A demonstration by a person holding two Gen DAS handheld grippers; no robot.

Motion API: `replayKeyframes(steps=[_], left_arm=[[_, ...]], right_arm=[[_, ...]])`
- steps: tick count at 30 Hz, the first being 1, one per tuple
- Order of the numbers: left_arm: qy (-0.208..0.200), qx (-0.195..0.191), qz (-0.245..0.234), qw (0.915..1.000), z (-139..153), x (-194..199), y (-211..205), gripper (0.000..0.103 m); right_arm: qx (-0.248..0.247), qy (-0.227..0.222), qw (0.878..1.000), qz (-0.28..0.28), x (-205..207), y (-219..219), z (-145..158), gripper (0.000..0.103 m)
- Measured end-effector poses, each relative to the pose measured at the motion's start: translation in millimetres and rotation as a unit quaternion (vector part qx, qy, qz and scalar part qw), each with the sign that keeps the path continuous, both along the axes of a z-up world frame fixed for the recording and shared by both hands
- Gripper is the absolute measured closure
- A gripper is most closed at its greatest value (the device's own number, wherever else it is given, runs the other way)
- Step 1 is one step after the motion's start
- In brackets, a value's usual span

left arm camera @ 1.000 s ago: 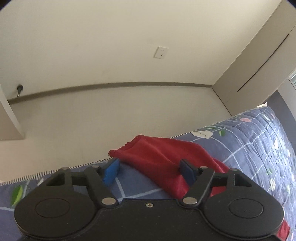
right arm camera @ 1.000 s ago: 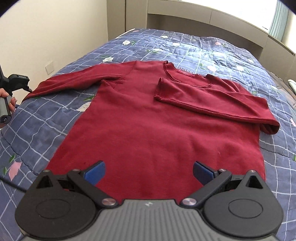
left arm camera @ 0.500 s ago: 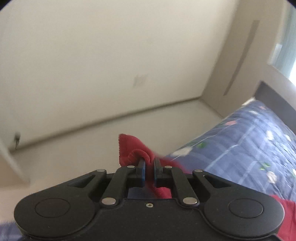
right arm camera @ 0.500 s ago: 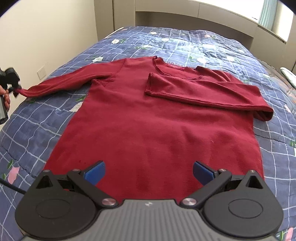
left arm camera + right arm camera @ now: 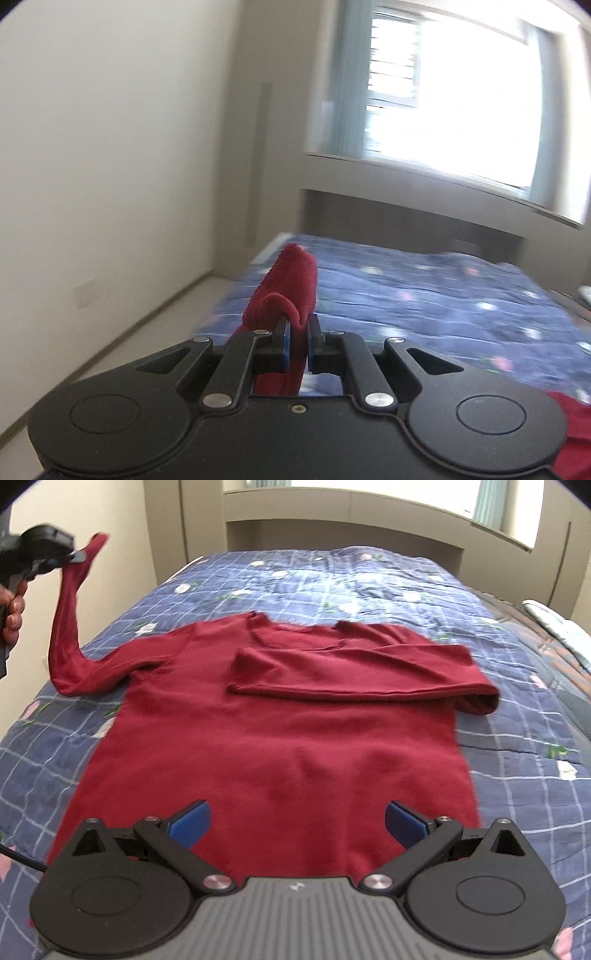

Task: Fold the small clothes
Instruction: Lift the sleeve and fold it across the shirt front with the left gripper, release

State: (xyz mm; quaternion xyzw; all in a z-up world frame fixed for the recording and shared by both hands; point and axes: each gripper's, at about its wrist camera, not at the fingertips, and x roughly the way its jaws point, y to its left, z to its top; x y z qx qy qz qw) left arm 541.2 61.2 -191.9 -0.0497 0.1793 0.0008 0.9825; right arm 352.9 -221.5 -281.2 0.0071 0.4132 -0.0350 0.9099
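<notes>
The left gripper (image 5: 75,556), open beside the sleeve cuff (image 5: 96,542) a second ago, now clamps it and has lifted it off the bed (image 5: 369,579), ready to fold across the red top (image 5: 280,738), while the right gripper (image 5: 295,821) hovers open near the hem.

A home bedroom: a bed (image 5: 369,587) under a blue checked, flower-print quilt (image 5: 498,709) fills the room, its headboard (image 5: 332,524) against a bright curtained window (image 5: 461,92). Plain cream walls (image 5: 110,147) carry a socket (image 5: 90,291); a red top (image 5: 277,746) lies spread on the quilt.
</notes>
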Motion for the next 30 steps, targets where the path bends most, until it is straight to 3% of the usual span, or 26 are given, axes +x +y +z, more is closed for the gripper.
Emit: replayKeyframes(steps=[5, 10, 13, 20, 23, 25, 28, 30], left_arm=[[0.022, 0.009, -0.093, 0.9954, -19, -4, -79, 0.095], [0.082, 0.021, -0.166, 0.9825, -62, -15, -140, 0.094], [0.117, 0.024, -0.192, 0.9741, -91, -26, -156, 0.094], [0.177, 0.015, -0.211, 0.9614, -116, -29, -169, 0.084], [0.187, 0.007, -0.213, 0.9589, -116, -32, -165, 0.067], [0.195, 0.003, -0.212, 0.9576, -115, -33, -161, 0.05], [0.205, -0.015, -0.211, 0.9556, -114, -38, -153, 0.033], [0.21, -0.027, -0.204, 0.9558, -113, -42, -145, 0.027]], right_arm=[[-0.012, -0.001, 0.999, -0.038, -4, -31, -3, 0.0], [-0.023, 0.004, 0.997, -0.068, -14, -60, -9, 0.0], [-0.024, 0.01, 0.996, -0.081, -20, -74, -13, 0.0], [-0.022, 0.017, 0.996, -0.09, -22, -86, -18, 0.0], [-0.018, 0.018, 0.996, -0.09, -19, -86, -20, 0.0], [-0.018, 0.017, 0.996, -0.086, -15, -84, -20, 0.0], [-0.014, 0.011, 0.997, -0.077, -8, -82, -19, 0.0], [-0.001, 0.0, 0.998, -0.067, 1, -81, -18, 0.0]])
